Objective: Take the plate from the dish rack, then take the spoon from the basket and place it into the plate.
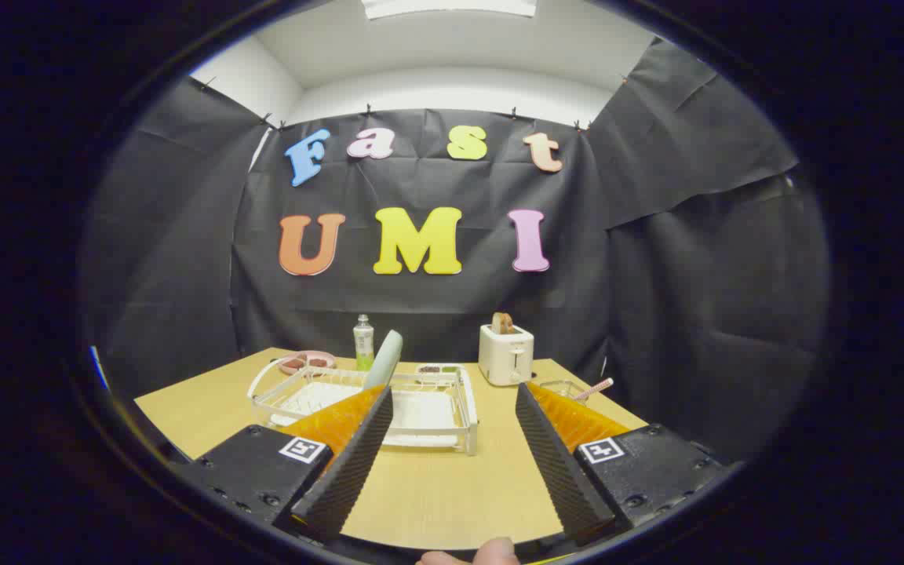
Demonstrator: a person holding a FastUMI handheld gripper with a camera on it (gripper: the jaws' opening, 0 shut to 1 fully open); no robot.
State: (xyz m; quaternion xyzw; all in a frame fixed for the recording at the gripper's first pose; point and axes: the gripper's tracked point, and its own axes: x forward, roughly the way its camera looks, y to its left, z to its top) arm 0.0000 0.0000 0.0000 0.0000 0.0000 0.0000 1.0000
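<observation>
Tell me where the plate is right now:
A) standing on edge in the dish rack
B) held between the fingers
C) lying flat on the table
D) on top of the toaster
A: the plate stands tilted on edge in the dish rack, beyond the open gripper, whose fingers hold nothing.

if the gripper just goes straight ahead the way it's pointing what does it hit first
Probably the dish rack, just ahead of the open gripper; the plate stands in it. Depth is uncertain.
</observation>
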